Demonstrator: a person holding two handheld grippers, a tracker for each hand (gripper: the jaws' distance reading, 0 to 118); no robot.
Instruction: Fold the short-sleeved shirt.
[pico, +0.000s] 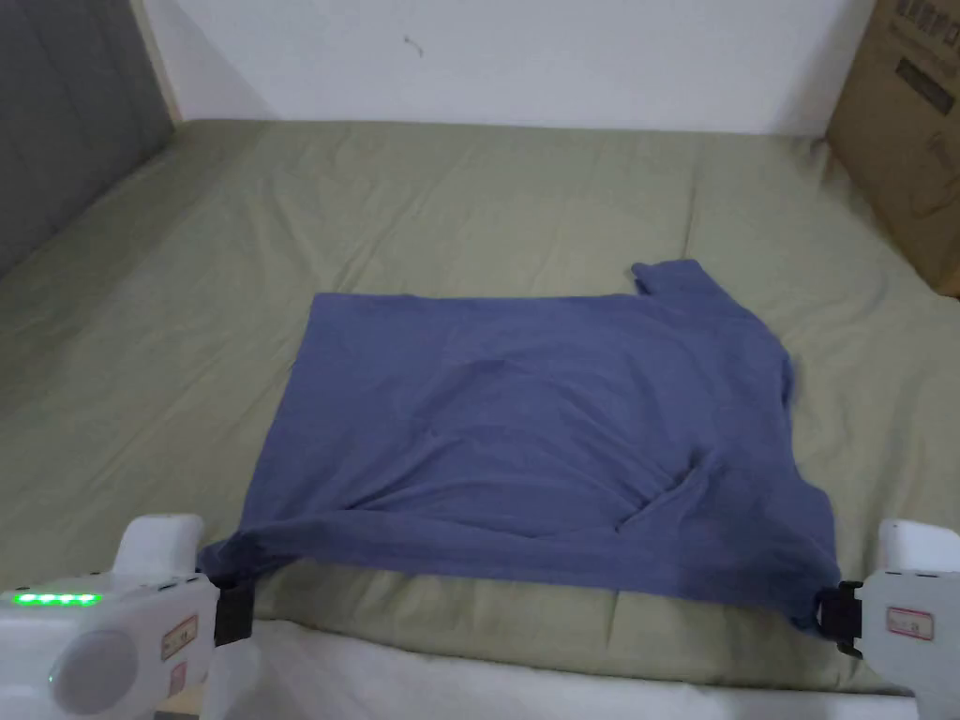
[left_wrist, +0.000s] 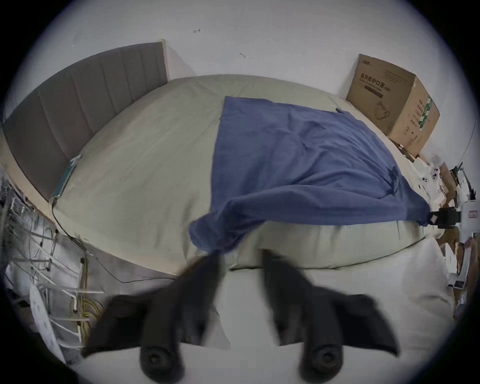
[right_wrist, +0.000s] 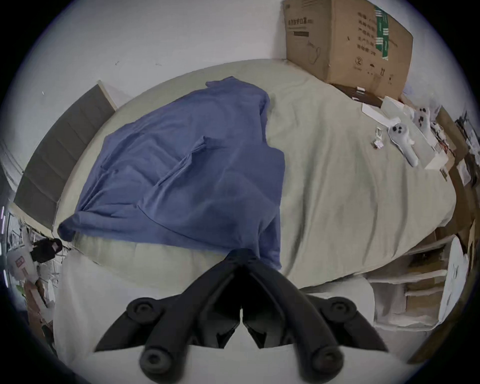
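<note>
Head view: the blue shirt lies spread on the bed, its near edge lifted at both corners; left gripper at the near-left corner, right gripper at the near-right.
Left gripper view: jaws blurred and apart, cloth touching only one tip; no firm pinch, I judge.
Right gripper view: jaws closed on the shirt corner.
Doing it well: probably re-pinch the left corner, keep the edge taut and level, then carry it towards the far hem.

Cardboard box on green bed
</note>
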